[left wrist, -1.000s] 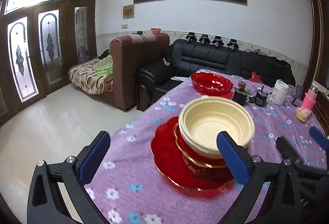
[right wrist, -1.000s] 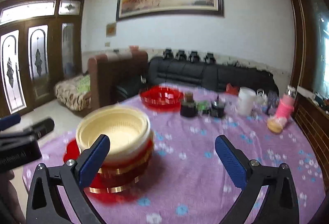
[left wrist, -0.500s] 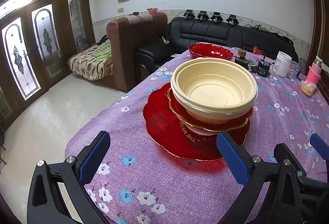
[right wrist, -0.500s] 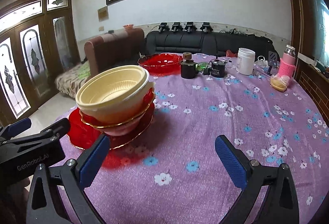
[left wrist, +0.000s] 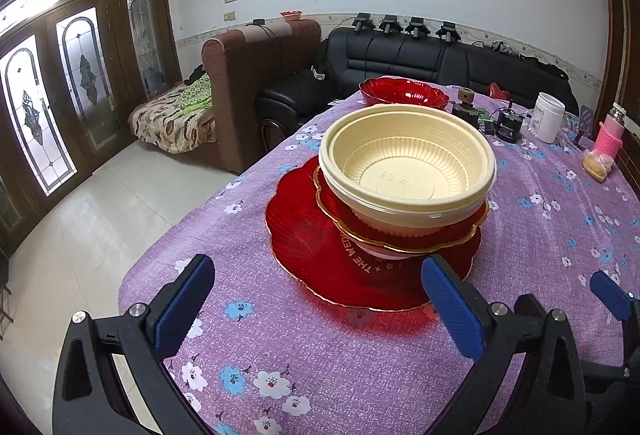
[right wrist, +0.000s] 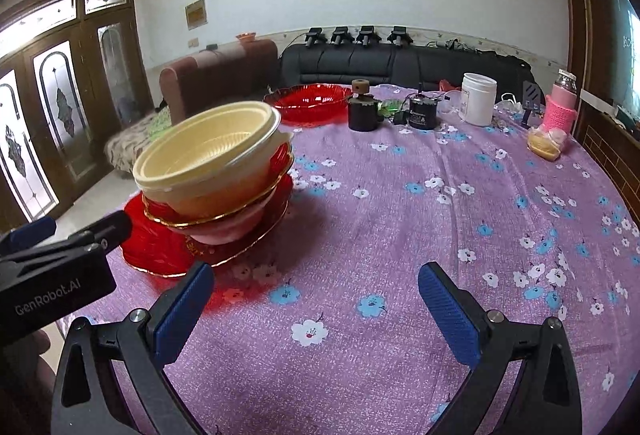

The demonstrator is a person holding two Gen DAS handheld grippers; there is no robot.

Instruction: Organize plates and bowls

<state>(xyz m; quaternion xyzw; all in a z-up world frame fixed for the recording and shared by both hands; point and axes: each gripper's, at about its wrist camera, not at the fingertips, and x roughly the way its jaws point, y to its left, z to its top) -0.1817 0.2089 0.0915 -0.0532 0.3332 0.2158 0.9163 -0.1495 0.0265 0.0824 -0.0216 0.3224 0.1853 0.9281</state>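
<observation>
A stack stands on the purple flowered tablecloth: cream plastic bowls (left wrist: 408, 171) nested on a gold-rimmed red bowl (left wrist: 404, 235), on a large red plate (left wrist: 312, 235). The stack also shows in the right wrist view, cream bowls (right wrist: 208, 155) above the red plate (right wrist: 160, 255). A second red bowl (left wrist: 402, 95) sits at the table's far edge, also seen in the right wrist view (right wrist: 310, 101). My left gripper (left wrist: 318, 299) is open and empty, just short of the stack. My right gripper (right wrist: 316, 303) is open and empty over bare cloth, right of the stack.
Far on the table stand a dark jar (right wrist: 362, 109), a black device (right wrist: 420, 111), a white tub (right wrist: 478, 99), a pink-sleeved bottle (right wrist: 560, 103) and a bagged bun (right wrist: 546, 143). Sofas (left wrist: 440, 63) lie beyond the table; the table's left edge (left wrist: 168, 235) drops to tiled floor.
Both grippers have drawn back and risen from the stack, so it sits further ahead and lower in view. Both stay open. The stack has not moved.
</observation>
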